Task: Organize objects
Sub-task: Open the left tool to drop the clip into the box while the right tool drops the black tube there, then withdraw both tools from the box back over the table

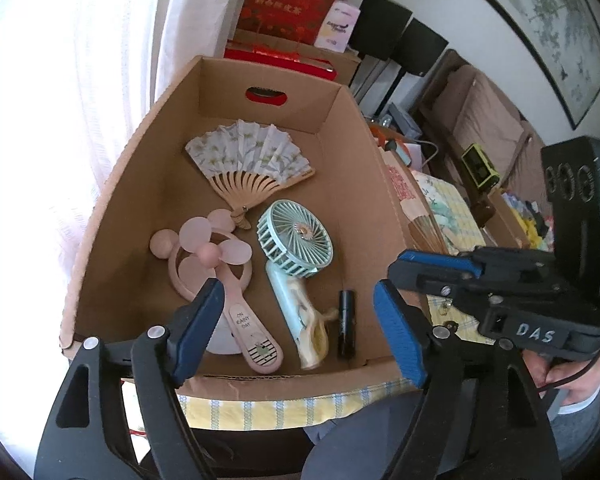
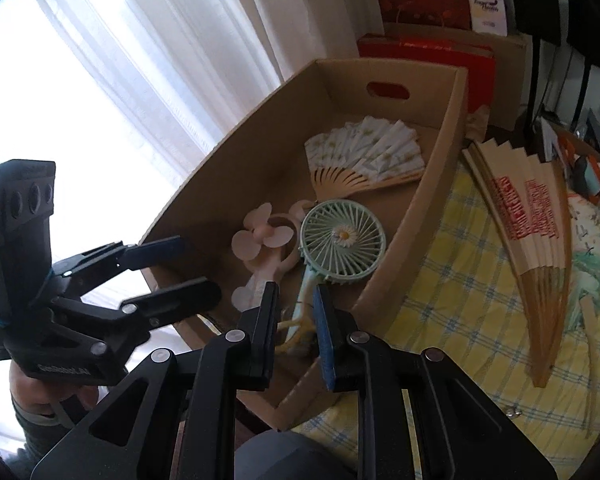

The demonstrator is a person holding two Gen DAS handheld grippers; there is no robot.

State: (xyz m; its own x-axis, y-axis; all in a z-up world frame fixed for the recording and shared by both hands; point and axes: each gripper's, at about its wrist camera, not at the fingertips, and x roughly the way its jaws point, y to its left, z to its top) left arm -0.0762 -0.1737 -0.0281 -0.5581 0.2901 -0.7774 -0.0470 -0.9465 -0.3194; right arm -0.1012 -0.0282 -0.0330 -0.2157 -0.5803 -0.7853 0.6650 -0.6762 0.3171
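An open cardboard box (image 1: 112,216) (image 2: 448,160) holds a white floral folding fan (image 1: 248,156) (image 2: 368,148), a pink hand fan (image 1: 216,268) (image 2: 264,240), a mint hand fan (image 1: 296,240) (image 2: 342,240) and a small black tube (image 1: 346,322). My left gripper (image 1: 300,320) is open above the box's near edge, empty; it also shows in the right wrist view (image 2: 180,268). My right gripper (image 2: 296,312) hovers over the box's near right corner, jaws a narrow gap apart and nothing between them; it also shows in the left wrist view (image 1: 396,272).
A large beige folding fan with red print (image 2: 532,248) (image 1: 404,188) lies open on the yellow checked cloth (image 2: 460,300) right of the box. Red gift bags (image 1: 288,4) stand behind the box. White curtains (image 2: 160,60) hang on the left.
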